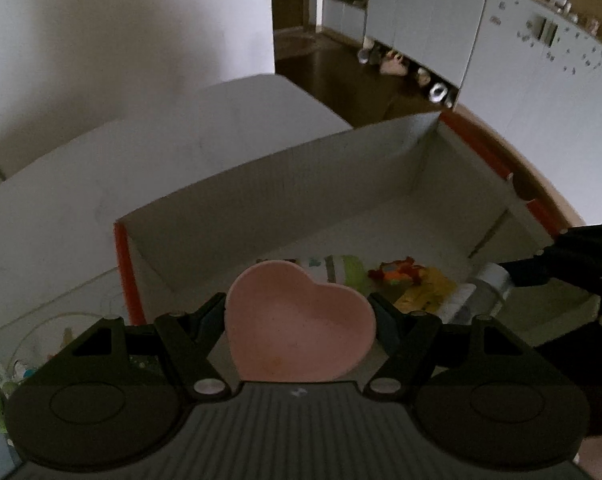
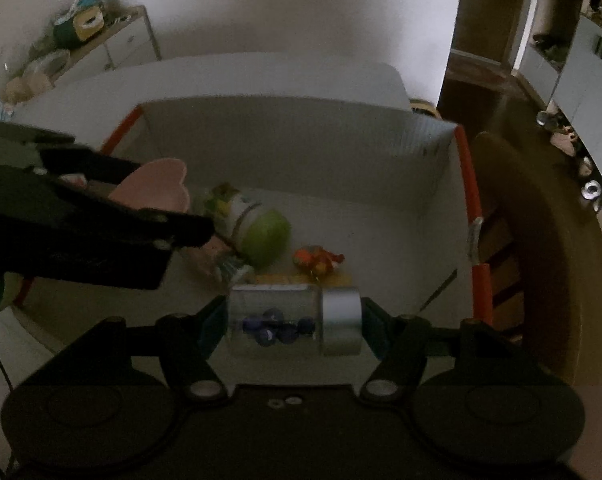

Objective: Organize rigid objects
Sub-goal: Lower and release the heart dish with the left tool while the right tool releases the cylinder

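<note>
My left gripper (image 1: 299, 310) is shut on a pink heart-shaped dish (image 1: 297, 326), held above the near end of a white cardboard box (image 1: 285, 184) with orange edges. The right wrist view shows the same dish (image 2: 157, 186) at the left, over the box's (image 2: 301, 136) inside. My right gripper (image 2: 295, 312) is shut on a clear jar (image 2: 275, 320) with a silver lid and blue pieces inside, gripped end to end and lying sideways over the box. The jar (image 1: 487, 286) also shows at the right in the left wrist view.
On the box floor lie a green-and-white bottle (image 2: 257, 232), an orange toy (image 2: 317, 260) and a yellow item (image 1: 423, 292). The box rests on a white table (image 1: 61, 208). A wooden chair (image 2: 521, 240) stands right of the box. Cabinets (image 1: 421, 20) line the far wall.
</note>
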`<state>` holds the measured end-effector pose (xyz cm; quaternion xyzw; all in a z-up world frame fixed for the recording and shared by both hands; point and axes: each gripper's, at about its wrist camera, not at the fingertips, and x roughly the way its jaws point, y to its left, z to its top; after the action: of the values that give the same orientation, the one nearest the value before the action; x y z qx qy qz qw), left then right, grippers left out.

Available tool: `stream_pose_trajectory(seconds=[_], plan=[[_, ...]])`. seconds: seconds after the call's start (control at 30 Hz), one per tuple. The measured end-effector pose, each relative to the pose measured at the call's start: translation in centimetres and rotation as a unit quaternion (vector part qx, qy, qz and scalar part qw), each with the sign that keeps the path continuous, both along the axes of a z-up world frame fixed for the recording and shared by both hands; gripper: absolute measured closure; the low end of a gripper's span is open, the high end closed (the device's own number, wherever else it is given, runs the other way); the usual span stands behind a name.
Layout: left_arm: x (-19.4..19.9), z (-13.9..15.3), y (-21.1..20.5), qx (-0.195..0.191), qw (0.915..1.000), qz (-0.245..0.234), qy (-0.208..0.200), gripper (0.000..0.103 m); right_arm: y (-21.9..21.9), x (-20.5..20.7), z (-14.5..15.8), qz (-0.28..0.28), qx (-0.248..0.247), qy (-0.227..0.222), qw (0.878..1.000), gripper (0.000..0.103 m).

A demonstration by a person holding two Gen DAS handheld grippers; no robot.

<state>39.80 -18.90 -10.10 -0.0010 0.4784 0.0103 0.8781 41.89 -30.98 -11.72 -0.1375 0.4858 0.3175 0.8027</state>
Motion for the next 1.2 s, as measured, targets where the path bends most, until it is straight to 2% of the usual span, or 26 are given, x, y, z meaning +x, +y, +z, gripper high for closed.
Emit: stream_pose_trajectory(seconds=[0.2,0.47,0.77,1.2], plan=[[1.2,-1.7,-0.7,0.015,0.9995,-0.002,0.026,0.028,0.2,0.6,-1.1,0.016,-0.016,0.012,1.0,0.034],[2.2,-3.5,-1.2,0.007,0.9987,0.01,0.049,0.028,0.7,1.1,-1.8,0.033,-0.028,0.017,0.999,0.034],[3.3,-4.4,-1.3,0.016,0.9959,0.019,0.087,0.028,0.5,1.2,-2.2,0.032,-0.028,0.019,0.999,0.034],[3.2,-4.0,-1.3,0.004,0.9961,0.024,0.085,0.028,-0.2,1.0,-1.5,0.038,-0.012,0.021,0.999,0.031]])
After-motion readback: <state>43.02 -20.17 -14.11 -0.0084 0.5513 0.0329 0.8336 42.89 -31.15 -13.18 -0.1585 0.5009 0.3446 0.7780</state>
